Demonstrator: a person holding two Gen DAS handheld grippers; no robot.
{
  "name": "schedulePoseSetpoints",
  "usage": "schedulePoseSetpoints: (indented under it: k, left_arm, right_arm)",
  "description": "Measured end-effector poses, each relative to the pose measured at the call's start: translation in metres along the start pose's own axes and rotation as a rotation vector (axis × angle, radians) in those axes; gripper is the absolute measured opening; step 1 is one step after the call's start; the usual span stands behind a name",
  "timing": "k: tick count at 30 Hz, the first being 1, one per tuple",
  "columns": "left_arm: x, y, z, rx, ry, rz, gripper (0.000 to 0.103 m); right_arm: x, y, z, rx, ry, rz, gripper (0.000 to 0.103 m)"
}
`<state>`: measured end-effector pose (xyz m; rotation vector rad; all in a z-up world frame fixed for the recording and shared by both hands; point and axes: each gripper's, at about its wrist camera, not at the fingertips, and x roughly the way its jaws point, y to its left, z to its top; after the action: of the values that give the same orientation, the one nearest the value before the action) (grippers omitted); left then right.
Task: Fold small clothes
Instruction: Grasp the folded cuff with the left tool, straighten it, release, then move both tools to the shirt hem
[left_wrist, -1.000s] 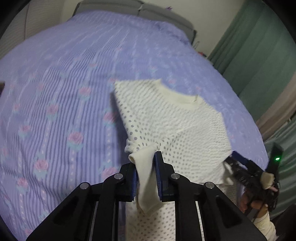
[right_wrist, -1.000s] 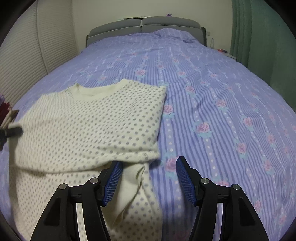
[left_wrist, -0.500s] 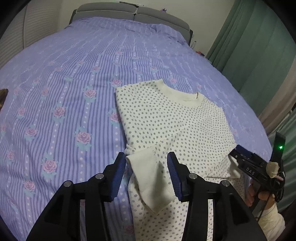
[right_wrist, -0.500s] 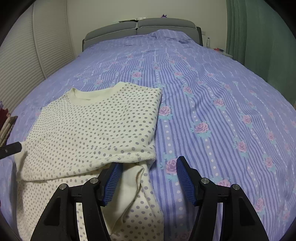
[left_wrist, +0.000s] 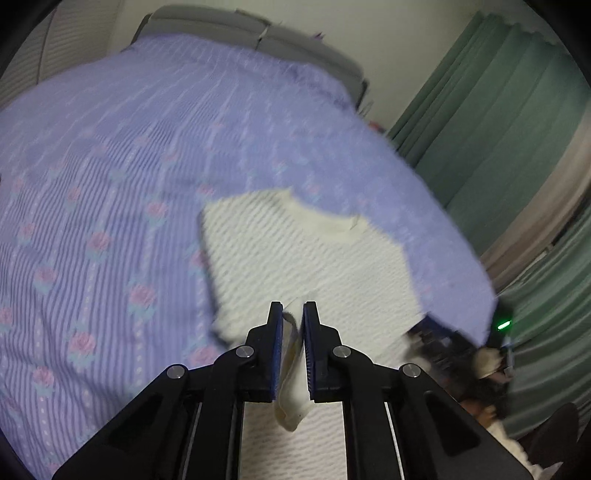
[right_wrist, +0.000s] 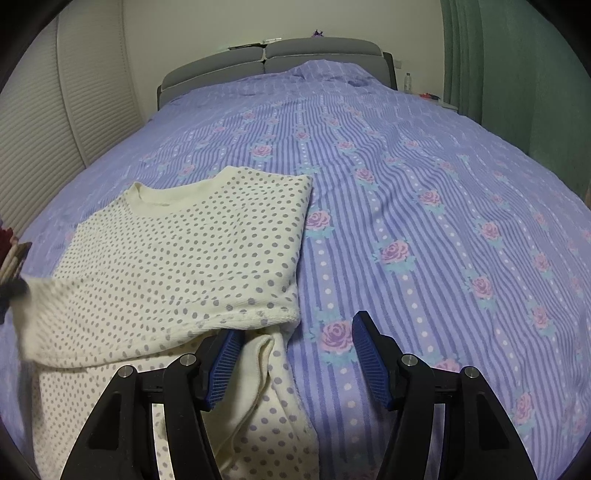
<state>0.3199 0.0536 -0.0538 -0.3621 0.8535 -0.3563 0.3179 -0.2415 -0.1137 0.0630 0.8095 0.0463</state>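
Cream polka-dot knit top (right_wrist: 192, 254) on purple floral bedspread (right_wrist: 424, 177) looked light, limp; left gripper (left_wrist: 293, 314) pinched its cuff (left_wrist: 291, 398) at 6 o'clock, right gripper (right_wrist: 293, 332) gaped empty beside the hem at 6 o'clock.

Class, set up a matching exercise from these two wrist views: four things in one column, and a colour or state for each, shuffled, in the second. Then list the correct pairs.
Column 1
1. left gripper
2. right gripper
3. bedspread
4. curtain

Column 2
A. green
B. fingers apart, nothing between them
C. purple stripes with roses
D. shut on the cream sleeve cuff of the dotted top

Pairs: 1-D, 2-B, 3-C, 4-A
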Motion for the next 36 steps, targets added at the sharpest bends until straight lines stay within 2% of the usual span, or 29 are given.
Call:
schedulePoseSetpoints:
  k: [2,6,10,16,22,26,28,31,34,36]
  left_arm:
    - [-0.009,-0.012,0.008,0.025,-0.034,-0.010,0.012]
    - [-0.016,-0.017,0.013,0.060,-0.054,0.025,0.010]
    - [0.002,0.002,0.001,0.016,0.025,0.065,0.010]
    - [0.022,0.020,-0.020,-0.031,0.090,0.067,0.011]
    - [0.032,0.028,-0.025,-0.041,0.109,0.064,0.027]
    - [0.034,0.027,-0.029,-0.017,0.116,0.082,0.029]
    - [0.032,0.028,-0.030,-0.010,0.110,0.086,0.033]
    - [0.038,0.024,-0.034,0.055,0.110,0.179,0.034]
    - [0.042,0.029,-0.037,0.076,0.128,0.213,0.034]
    - [0.033,0.031,-0.037,0.086,0.114,0.246,0.034]
  right_arm:
    - [0.002,0.001,0.000,-0.003,-0.006,-0.002,0.061]
    - [0.005,-0.006,0.007,0.043,-0.008,-0.019,0.061]
    - [-0.006,-0.021,0.008,0.098,-0.050,-0.083,0.061]
    - [-0.003,-0.024,-0.001,0.091,-0.019,-0.112,0.061]
    - [-0.002,-0.030,-0.001,0.140,-0.020,-0.131,0.061]
    - [-0.001,-0.027,0.000,0.121,-0.023,-0.159,0.061]
    - [0.000,-0.028,0.000,0.124,-0.023,-0.163,0.061]
    - [0.001,-0.028,-0.001,0.115,-0.024,-0.176,0.061]
    - [0.001,-0.027,-0.002,0.102,-0.021,-0.181,0.061]
    - [-0.003,-0.027,-0.003,0.080,-0.022,-0.176,0.061]
